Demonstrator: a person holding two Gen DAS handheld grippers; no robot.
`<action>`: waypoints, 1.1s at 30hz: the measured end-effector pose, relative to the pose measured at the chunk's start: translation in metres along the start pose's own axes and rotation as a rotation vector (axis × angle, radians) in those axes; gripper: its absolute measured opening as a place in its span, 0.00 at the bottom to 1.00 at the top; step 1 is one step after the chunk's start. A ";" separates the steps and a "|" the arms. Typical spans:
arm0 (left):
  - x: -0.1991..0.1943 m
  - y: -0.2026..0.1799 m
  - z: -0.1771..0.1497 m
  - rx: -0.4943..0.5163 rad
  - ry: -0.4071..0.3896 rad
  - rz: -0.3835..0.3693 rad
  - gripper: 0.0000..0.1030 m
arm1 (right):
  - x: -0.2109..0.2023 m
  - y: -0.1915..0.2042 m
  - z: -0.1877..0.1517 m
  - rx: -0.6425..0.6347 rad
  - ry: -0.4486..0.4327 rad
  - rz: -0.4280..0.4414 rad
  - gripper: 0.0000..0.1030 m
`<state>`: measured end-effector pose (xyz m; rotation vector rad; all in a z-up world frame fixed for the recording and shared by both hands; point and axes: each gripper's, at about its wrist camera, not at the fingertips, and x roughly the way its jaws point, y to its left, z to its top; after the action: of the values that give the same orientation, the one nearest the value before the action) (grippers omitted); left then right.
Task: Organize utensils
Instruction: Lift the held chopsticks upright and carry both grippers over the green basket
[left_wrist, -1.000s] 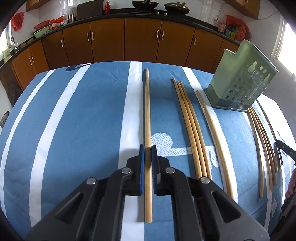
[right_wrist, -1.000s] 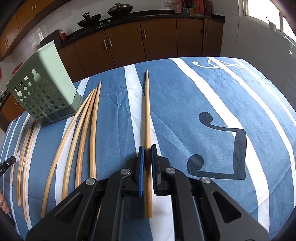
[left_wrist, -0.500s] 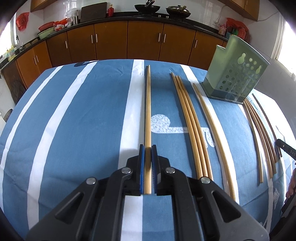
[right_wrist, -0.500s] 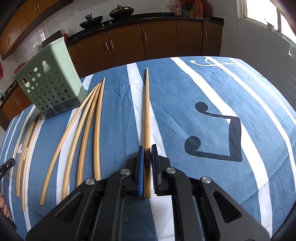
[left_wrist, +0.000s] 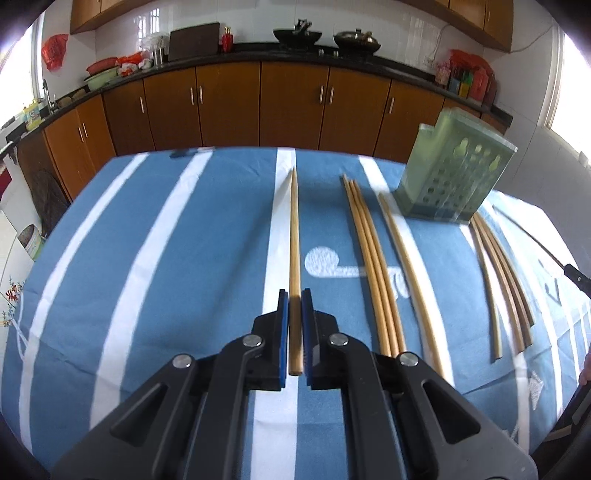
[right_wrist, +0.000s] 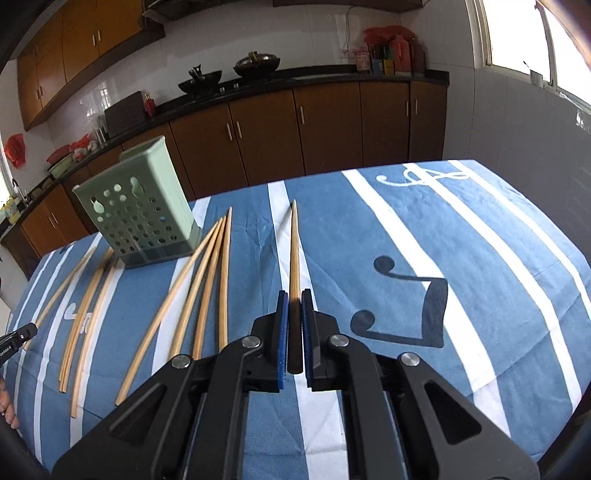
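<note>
Above the striped cloth (left_wrist: 184, 258), each gripper, left (left_wrist: 294, 295) and right (right_wrist: 294, 295), clamps one chopstick (left_wrist: 294, 236) (right_wrist: 294, 251) near its butt, tip forward, aimed for the holder (right_wrist: 140, 218).

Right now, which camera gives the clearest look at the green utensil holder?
The right wrist view: the green utensil holder is sharp, its perforated front, one side wall and open top visible. In the left wrist view it is motion-blurred near the right edge.

Two black handheld grippers, blue-padded

Each gripper, left (left_wrist: 294, 301) and right (right_wrist: 294, 301), had matte black angular arms with triangular cutouts, round silver screws, and blue-lined fingers (left_wrist: 282, 325).
</note>
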<state>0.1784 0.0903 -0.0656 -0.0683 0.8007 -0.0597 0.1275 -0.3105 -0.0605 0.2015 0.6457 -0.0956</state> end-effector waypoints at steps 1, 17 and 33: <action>-0.007 0.000 0.004 -0.003 -0.020 -0.003 0.08 | -0.005 0.000 0.004 0.002 -0.019 0.003 0.08; -0.094 -0.004 0.062 -0.041 -0.298 -0.032 0.08 | -0.056 0.009 0.046 0.002 -0.235 0.043 0.08; -0.131 -0.006 0.128 -0.033 -0.403 -0.013 0.08 | -0.087 0.033 0.116 -0.032 -0.385 0.089 0.07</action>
<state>0.1790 0.0998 0.1174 -0.1125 0.3986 -0.0428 0.1315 -0.3013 0.0877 0.1742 0.2537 -0.0360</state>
